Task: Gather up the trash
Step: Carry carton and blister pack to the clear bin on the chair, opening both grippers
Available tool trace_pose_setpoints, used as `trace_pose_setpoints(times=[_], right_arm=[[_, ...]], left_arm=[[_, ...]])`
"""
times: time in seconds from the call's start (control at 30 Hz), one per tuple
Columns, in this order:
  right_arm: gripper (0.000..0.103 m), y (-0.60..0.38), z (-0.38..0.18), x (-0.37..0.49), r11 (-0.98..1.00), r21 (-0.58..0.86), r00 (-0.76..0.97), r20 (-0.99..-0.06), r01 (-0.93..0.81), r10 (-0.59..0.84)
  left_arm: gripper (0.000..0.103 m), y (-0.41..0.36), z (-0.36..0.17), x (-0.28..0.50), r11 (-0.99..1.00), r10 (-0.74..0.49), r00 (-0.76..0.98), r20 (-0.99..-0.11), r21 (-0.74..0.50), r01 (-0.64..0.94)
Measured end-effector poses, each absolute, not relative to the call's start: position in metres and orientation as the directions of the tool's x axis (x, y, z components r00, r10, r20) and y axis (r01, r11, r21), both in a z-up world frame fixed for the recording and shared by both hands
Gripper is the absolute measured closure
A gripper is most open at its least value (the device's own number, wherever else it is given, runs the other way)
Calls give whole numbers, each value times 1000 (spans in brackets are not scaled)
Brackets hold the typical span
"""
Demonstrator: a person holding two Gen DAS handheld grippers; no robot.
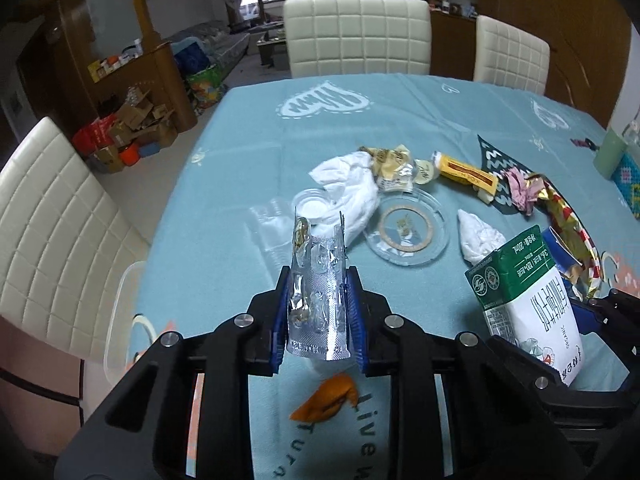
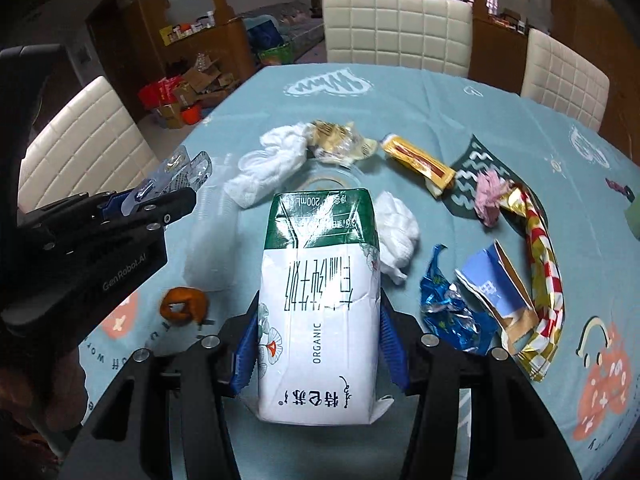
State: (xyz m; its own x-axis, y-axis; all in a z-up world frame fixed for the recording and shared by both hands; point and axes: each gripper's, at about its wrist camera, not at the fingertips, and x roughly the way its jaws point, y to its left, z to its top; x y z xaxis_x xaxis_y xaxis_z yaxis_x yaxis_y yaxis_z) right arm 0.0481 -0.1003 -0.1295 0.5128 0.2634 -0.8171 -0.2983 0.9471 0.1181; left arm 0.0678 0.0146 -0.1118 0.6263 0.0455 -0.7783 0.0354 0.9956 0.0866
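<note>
My left gripper [image 1: 318, 292] is shut on a silver pill blister pack [image 1: 316, 300], held above the blue tablecloth [image 1: 248, 136]; it also shows in the right wrist view [image 2: 176, 184]. My right gripper [image 2: 318, 344] is shut on a white and green milk carton [image 2: 320, 300], which also shows in the left wrist view [image 1: 528, 300]. Loose trash lies ahead: white tissues [image 1: 348, 188], a small tissue wad [image 2: 396, 232], a gold wrapper [image 1: 390, 168], a yellow wrapper [image 2: 416, 164], a blue foil wrapper [image 2: 448, 312], a red-gold foil strip [image 2: 544, 264], and orange peel [image 1: 328, 400].
A glass ashtray [image 1: 404, 228] and clear plastic cups [image 1: 272, 224] stand mid-table. A clear bin rim [image 1: 120, 312] sits at the table's left edge. White chairs [image 1: 356, 36] surround the table. A green cup [image 1: 608, 152] stands at the right.
</note>
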Motion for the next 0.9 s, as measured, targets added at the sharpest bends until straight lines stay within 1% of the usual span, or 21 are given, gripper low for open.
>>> trace_pose_setpoints(times=[0.23,0.47,0.7,0.83,0.9], right_arm=[[52,-63,-115,50,905,108,503,-801,-411,324],[52,-8,-107,58,830,81,471,-791,-553,391],[52,65,-108,70,701,70,389,-791,-710,473],[52,103,-109,83,643,83,341,-792,-762,506],[52,120,-109,88,619,78,328,-792,-782,515]], left_arm=[[75,59,-96,44,991,133,628,-766,85,-107],[75,120,-84,8,955,248,610,-753,84,-285],[75,181,-85,-15,890,361,560,-746,96,-446],[75,211,-87,-18,854,412,535,-738,107,-509],[73,225,-88,-16,835,440,522,-731,119,-538]])
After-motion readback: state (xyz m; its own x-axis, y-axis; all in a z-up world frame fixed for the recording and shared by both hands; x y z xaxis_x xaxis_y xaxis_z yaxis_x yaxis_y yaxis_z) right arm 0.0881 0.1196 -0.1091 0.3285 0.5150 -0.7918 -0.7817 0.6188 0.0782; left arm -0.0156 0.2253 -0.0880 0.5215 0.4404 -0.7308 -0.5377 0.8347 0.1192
